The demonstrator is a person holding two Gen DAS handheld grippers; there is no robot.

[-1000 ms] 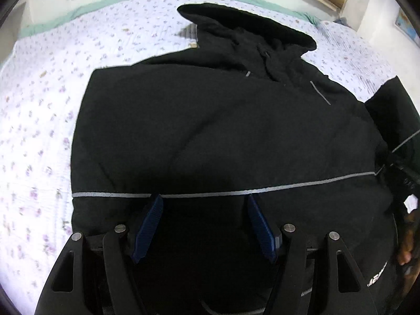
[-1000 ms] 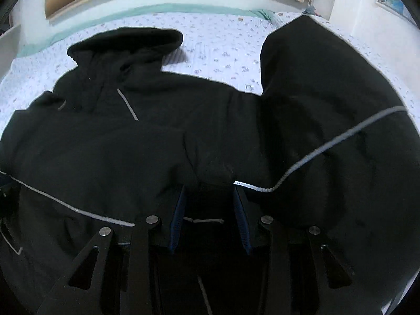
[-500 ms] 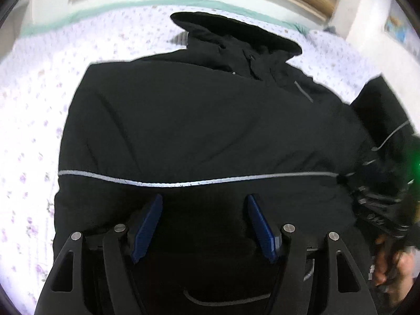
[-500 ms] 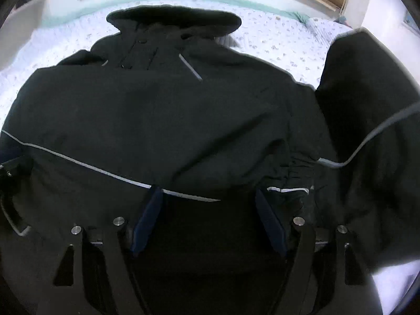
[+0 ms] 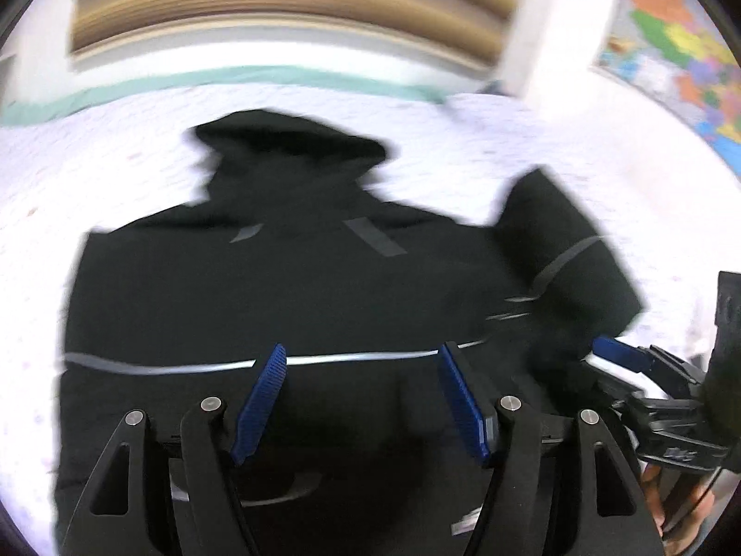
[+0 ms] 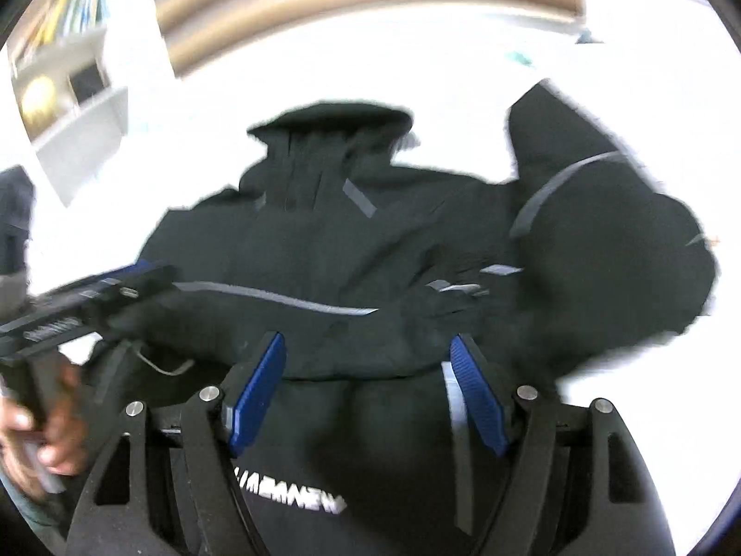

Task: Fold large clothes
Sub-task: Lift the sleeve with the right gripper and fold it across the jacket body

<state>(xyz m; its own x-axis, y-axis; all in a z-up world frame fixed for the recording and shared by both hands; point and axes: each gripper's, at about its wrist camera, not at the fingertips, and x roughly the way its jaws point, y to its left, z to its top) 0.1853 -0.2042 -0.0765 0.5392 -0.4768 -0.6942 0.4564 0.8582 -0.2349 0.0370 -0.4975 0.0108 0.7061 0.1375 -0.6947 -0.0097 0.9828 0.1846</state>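
Black jacket (image 6: pixel 324 250) sprawls beneath right gripper's (image 6: pixel 366 394) parted jaws.

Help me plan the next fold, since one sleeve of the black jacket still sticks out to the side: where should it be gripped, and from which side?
Judging from both views, grip the sleeve near its free outer end, beyond the grey stripe, where it lies on the bedsheet. Come with the right gripper, now open, from the sleeve's outer side. The rest merges into the jacket body.
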